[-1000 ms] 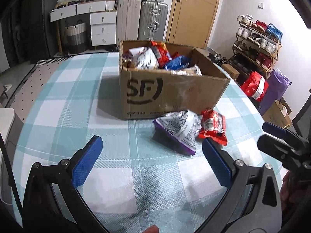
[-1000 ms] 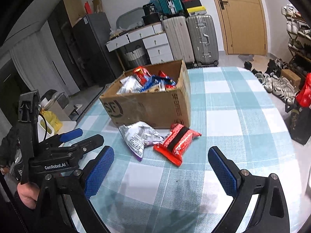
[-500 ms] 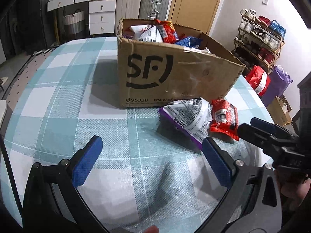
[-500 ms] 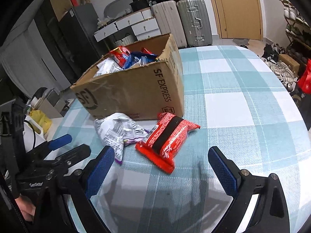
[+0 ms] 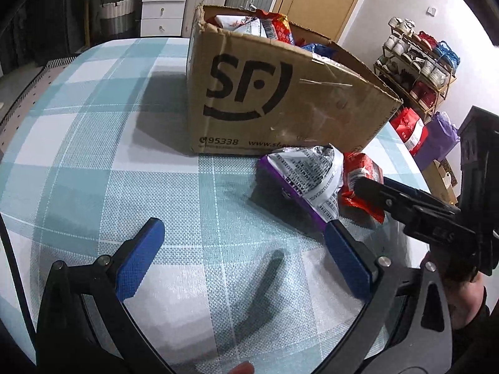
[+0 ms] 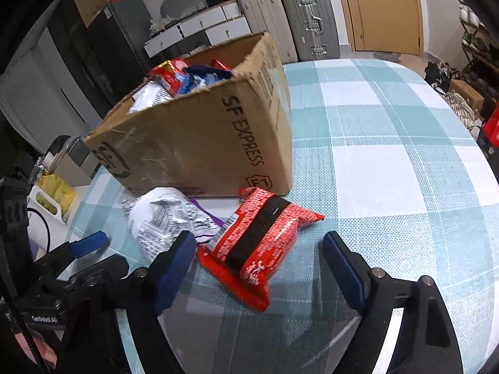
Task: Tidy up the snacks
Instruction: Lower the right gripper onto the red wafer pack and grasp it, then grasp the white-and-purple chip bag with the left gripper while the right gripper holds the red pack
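The right gripper (image 6: 259, 261) has its jaws apart with nothing pressed between the blue pads, though they have just been closing in a little. It points down at the red snack packet (image 6: 260, 244), whose near end lies between the two fingers, so I would say it is lining up to pinch that packet across its width. The left gripper (image 5: 246, 249) is wide open and empty as well, tilted down over bare cloth, its right pad just beside the near corner of the silver and purple snack bag (image 5: 307, 176); that looks like its target, with one packet for each hand.

Both packets lie on the checked tablecloth (image 6: 389, 162), touching each other, the silver one to the left and the red one to the right as I face the box. They sit right against the near wall of the cardboard box (image 5: 280, 93), which stands open-topped and already holds a heap of other snack packets (image 6: 184, 78). Being so close to the box, they need only a short lift over the wall to join the rest.

Further out, suitcases (image 6: 299, 15) and a white chest of drawers (image 5: 162, 6) stand by the far wall, with a shoe rack (image 5: 418, 62) to the right.
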The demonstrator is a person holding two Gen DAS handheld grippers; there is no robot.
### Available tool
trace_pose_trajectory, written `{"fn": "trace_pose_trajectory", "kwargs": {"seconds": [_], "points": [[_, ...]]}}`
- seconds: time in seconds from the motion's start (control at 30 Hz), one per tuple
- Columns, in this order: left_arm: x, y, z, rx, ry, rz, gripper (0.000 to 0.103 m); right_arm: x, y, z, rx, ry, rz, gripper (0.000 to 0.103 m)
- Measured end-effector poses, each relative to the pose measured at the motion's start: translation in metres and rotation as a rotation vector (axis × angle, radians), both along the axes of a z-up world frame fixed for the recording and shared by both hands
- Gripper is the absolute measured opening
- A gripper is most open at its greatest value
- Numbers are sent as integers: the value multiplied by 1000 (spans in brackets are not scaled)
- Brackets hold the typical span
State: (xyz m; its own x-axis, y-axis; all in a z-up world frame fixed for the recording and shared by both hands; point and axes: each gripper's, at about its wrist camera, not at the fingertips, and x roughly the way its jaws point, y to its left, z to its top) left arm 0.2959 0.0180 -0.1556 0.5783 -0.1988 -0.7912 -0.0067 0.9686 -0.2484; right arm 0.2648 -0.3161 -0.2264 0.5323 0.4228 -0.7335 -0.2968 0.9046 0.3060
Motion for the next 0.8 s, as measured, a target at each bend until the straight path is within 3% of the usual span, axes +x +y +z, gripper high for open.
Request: {"fn": "trace_pose_trajectory", "kwargs": {"seconds": [0.07, 0.1, 0.27, 0.8], "points": [[1, 1, -2, 4, -2, 1, 102, 2, 4, -1, -25, -8, 2, 75], [3, 0, -3, 5, -1, 2, 102, 2, 5, -1, -30, -14, 10, 58], [11, -2, -5, 4, -2, 5, 102, -4, 14, 1, -94, -60, 41, 46], [-18, -5, 13, 21, -19, -4, 102, -20, -13, 8, 41, -57, 35, 45]]}}
